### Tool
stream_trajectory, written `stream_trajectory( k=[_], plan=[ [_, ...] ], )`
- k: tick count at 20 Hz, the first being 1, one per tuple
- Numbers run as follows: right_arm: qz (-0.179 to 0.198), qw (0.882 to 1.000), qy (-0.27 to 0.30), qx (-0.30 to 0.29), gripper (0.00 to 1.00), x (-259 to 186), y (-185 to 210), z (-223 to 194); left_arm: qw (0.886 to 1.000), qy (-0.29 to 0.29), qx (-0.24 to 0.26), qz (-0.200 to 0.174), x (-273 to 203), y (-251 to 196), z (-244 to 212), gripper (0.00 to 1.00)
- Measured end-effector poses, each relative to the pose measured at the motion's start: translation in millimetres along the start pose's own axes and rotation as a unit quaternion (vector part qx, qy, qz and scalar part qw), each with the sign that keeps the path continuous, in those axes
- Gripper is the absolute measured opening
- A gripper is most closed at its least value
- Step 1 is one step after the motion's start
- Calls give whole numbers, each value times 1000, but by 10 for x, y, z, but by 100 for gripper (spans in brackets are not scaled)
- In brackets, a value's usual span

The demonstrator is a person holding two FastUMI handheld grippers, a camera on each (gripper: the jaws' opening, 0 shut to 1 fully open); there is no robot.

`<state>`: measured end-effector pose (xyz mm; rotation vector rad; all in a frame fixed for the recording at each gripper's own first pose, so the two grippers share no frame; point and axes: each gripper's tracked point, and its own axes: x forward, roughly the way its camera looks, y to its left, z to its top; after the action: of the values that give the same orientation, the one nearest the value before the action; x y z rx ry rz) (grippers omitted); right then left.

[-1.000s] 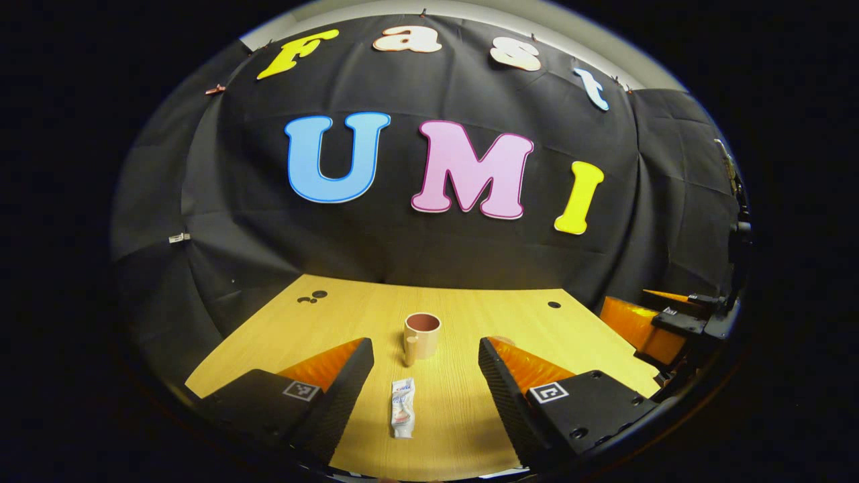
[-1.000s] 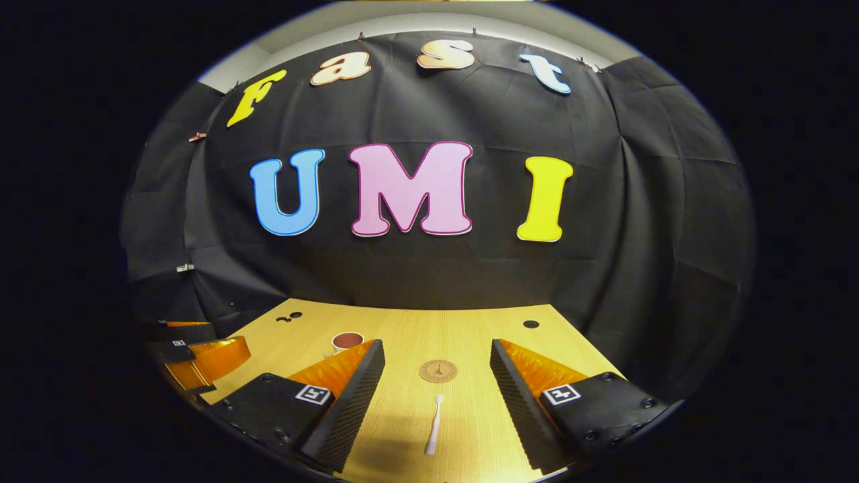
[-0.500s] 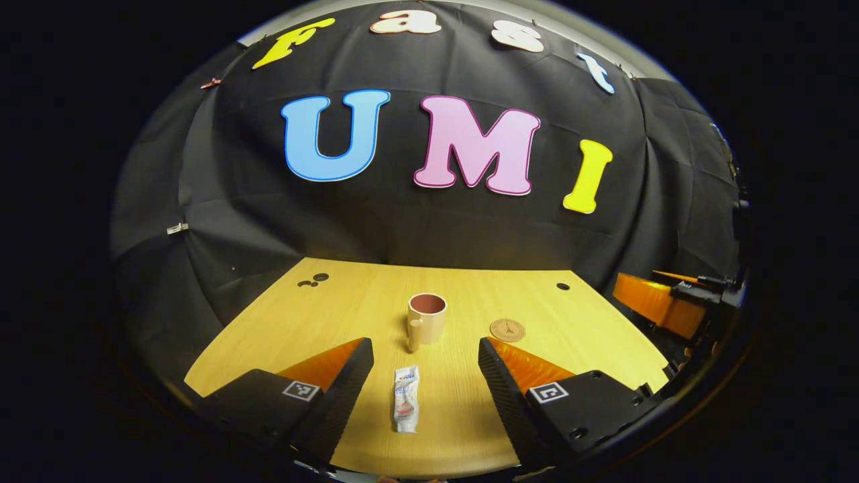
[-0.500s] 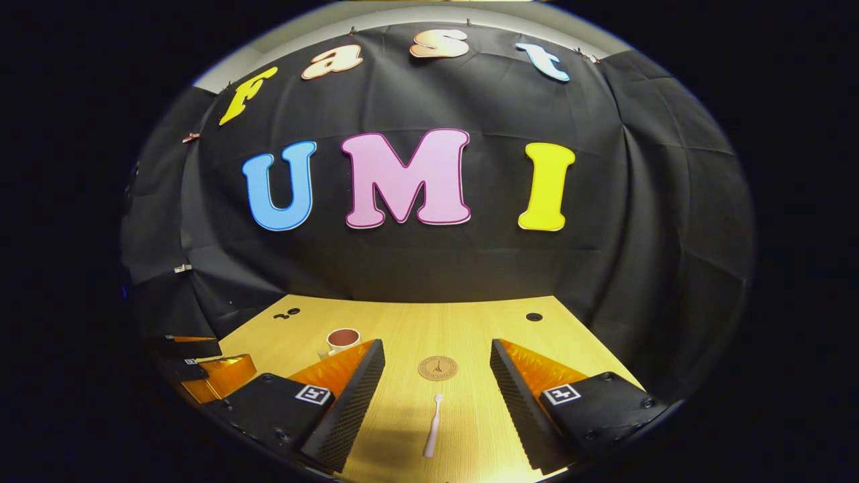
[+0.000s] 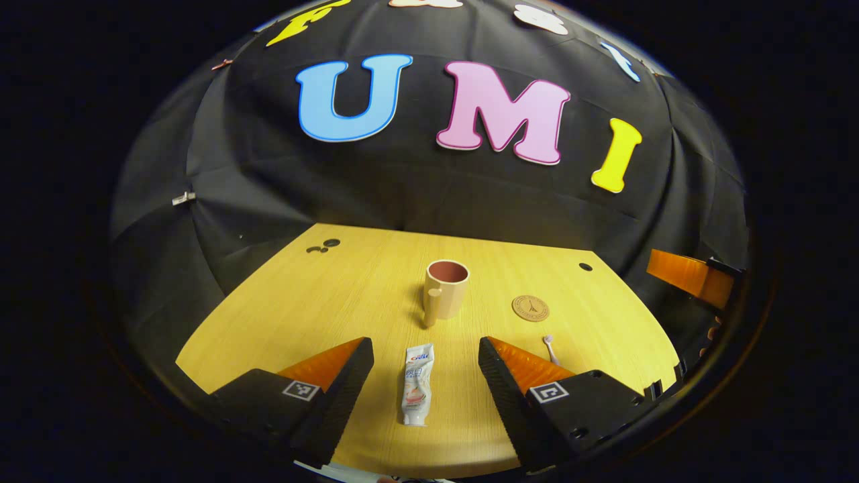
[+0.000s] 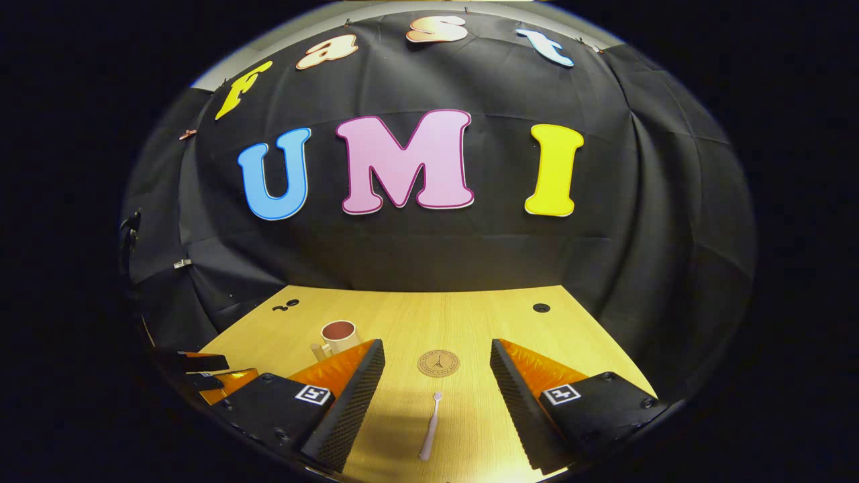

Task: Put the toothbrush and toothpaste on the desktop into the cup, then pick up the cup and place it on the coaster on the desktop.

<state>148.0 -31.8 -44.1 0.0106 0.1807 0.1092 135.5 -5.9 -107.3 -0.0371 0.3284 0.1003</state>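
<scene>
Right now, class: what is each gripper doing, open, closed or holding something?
Left gripper: open, holding nothing, toothpaste lying between its fingers.
Right gripper: open, holding nothing, toothbrush lying between its fingers.

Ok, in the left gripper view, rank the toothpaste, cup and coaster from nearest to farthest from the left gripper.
1. Toothpaste: lying flat between the left gripper's fingers.
2. Cup: upright, straight ahead past the toothpaste.
3. Coaster: flat on the table, off to the right of the cup.
</scene>
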Motion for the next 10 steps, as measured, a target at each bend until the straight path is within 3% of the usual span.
stream_trajectory(
  k=[10],
  plan=[
    [13,998,61,-14,97,401,-141,-318,996,86,5,3,554,-5,-596,98]
  ],
)
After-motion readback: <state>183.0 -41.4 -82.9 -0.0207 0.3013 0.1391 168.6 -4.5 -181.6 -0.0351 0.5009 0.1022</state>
